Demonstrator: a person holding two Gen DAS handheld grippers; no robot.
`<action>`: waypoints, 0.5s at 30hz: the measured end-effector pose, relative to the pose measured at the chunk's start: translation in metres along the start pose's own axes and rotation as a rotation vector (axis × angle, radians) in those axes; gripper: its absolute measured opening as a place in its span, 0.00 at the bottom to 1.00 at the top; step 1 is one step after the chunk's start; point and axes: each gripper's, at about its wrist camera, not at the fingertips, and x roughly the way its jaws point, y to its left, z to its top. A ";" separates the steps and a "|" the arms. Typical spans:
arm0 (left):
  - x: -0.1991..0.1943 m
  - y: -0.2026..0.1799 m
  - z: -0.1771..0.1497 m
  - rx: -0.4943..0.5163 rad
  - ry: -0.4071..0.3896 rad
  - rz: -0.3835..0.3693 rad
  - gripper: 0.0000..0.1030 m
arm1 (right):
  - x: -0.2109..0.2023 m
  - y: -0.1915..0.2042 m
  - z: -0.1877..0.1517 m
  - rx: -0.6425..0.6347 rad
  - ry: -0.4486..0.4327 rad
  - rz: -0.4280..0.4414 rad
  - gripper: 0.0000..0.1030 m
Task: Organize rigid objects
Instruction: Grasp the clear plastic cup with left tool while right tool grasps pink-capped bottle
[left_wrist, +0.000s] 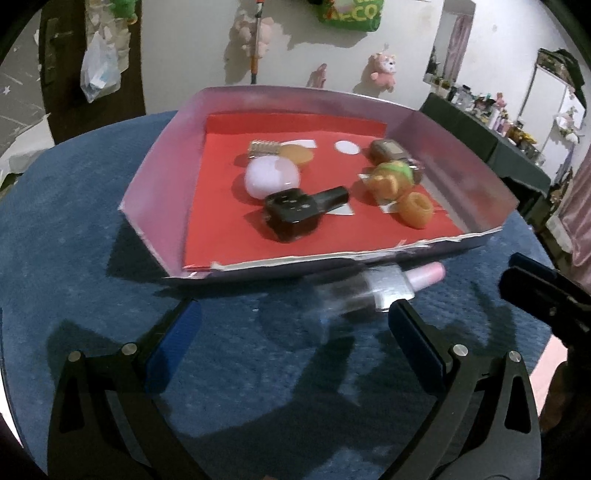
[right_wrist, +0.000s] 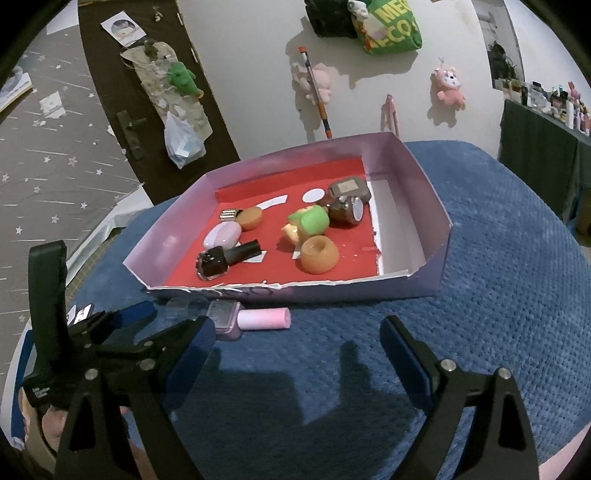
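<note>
A shallow purple cardboard tray with a red floor sits on a blue cloth. In it lie a black nail-polish bottle, a pale pink oval, an orange ring, a green-and-yellow toy and a brown bottle. A clear bottle with a pink cap lies on the cloth just outside the tray's near wall. My left gripper is open, right behind that bottle. My right gripper is open and empty.
The blue cloth covers a round surface. The right gripper's body shows at the right of the left wrist view; the left gripper's body sits at the left of the right wrist view. Plush toys lie on the floor beyond.
</note>
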 end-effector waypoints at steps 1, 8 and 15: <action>-0.001 0.005 -0.001 -0.009 0.003 0.000 1.00 | 0.001 0.000 0.000 0.000 0.003 0.001 0.91; -0.013 0.046 -0.015 -0.071 0.014 0.040 1.00 | 0.021 0.015 -0.003 -0.038 0.046 0.021 0.91; -0.024 0.072 -0.029 -0.140 0.010 -0.006 0.99 | 0.038 0.034 -0.004 -0.084 0.076 0.032 0.91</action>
